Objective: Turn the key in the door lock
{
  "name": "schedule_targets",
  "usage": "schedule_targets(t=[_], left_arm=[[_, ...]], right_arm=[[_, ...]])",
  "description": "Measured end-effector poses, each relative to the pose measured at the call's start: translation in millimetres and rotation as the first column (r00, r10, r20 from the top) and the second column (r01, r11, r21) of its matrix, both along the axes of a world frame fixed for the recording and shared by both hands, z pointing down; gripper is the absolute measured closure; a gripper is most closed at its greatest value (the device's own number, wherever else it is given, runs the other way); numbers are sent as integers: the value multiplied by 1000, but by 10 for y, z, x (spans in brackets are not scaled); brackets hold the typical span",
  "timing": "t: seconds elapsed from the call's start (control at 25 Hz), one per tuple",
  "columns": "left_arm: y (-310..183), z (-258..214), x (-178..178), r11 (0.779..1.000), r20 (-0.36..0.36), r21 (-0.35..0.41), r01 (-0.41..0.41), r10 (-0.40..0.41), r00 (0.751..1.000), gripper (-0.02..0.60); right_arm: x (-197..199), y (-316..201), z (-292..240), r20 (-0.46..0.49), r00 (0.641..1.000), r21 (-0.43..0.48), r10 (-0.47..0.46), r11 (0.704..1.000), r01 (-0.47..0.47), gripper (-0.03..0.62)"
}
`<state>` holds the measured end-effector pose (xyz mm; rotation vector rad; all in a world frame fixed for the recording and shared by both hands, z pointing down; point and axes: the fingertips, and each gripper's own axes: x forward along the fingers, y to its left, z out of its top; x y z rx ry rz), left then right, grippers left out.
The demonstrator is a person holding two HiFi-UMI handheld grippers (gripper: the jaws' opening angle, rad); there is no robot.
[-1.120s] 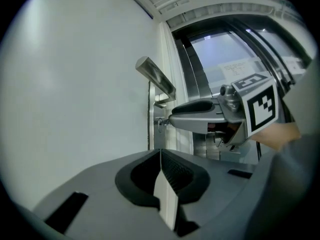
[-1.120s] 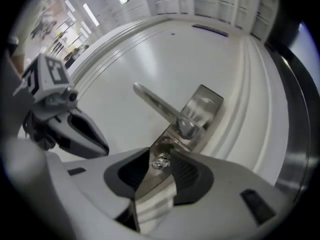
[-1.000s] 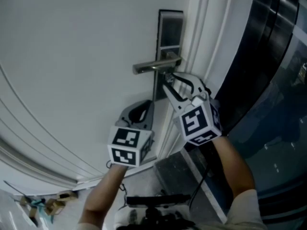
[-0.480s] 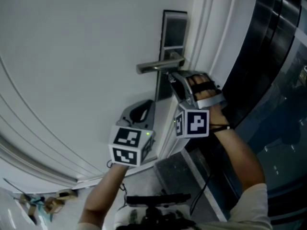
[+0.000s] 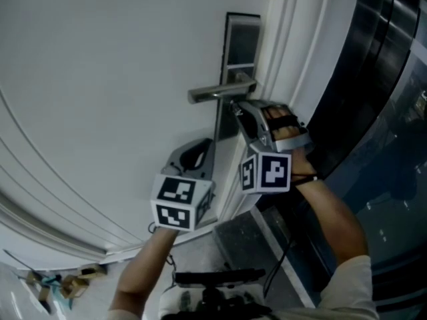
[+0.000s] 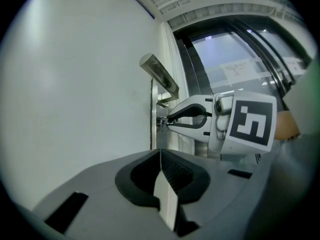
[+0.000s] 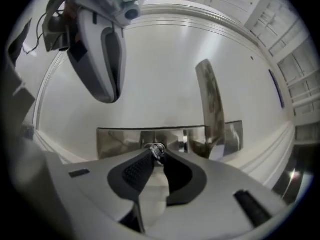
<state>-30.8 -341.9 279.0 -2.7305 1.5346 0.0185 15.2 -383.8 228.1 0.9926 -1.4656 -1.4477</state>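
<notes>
White door (image 5: 100, 79) fills most of the head view, with dark glass off to the right side. A shiny lock plate (image 5: 241, 39) sits near the door's edge, and a metal handle (image 5: 217, 92) sticks out sideways from it. The right gripper (image 5: 240, 110) reaches in just under the handle, right up against the plate. The left gripper (image 5: 195, 153) hangs lower down, near the door but not touching the lock. In the left gripper view, its own two jaws are pressed together with nothing in them. Past them you can see the key (image 6: 161, 122) poking out of the plate below the handle, with the tips of the right gripper pinched on it. In the right gripper view, the jaws have just been closing, and now their tips squeeze the key's head, where a little ring (image 7: 156, 146) shows. The key sticks straight out of the door, so its long side runs level, from the lock toward the gripper. It looks small, light and hard, and it will not bend. Smooth metal can slip, I think, so the best place to hold is the flat head, squeezed on both wide sides, before rolling the wrist.
</notes>
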Motion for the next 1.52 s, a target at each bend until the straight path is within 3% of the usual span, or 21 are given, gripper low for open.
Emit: schedule_targets(t=[0.2, 0.32, 0.52, 0.72, 0.8, 0.88, 0.92, 1.04, 1.12, 1.36, 1.52], left_arm=[[-2, -1, 33, 1000, -1, 2, -5, 5, 1000, 561], [-4, 1, 49, 1000, -2, 3, -7, 7, 1000, 561], [-4, 17, 43, 1000, 1, -2, -5, 5, 1000, 561], [18, 34, 48, 1000, 0, -7, -3, 3, 1000, 561], [24, 35, 54, 1000, -1, -6, -2, 2, 1000, 561], [30, 27, 52, 1000, -4, -4, 0, 0, 1000, 561], [34, 25, 51, 1000, -4, -3, 0, 0, 1000, 561], [40, 28, 47, 1000, 1, -4, -2, 2, 1000, 561], [36, 25, 39, 1000, 2, -4, 0, 0, 1000, 561], [47, 33, 45, 1000, -5, -4, 2, -2, 1000, 561], [59, 35, 58, 1000, -5, -4, 0, 0, 1000, 561]], right_arm=[[15, -1, -23, 161, 987, -143, 14, 990, 10, 514], [19, -9, -27, 298, 954, -234, 25, 971, 47, 513], [30, -12, -66, 588, 804, -372, 93, 913, 167, 514], [36, 3, -103, 729, 670, -404, 141, 879, 255, 514], [47, -3, -109, 797, 576, -434, 182, 836, 336, 516], [60, -13, -126, 872, 412, -451, 263, 759, 470, 565], [63, -14, -138, 892, 343, -442, 296, 734, 516, 562], [74, -13, -142, 912, 252, -411, 324, 722, 557, 562], [80, -23, -139, 915, 181, -394, 361, 693, 604, 561], [109, -39, -148, 857, -102, -272, 505, 613, 742, 556], [127, -47, -141, 798, -212, -201, 564, 581, 788, 553]])
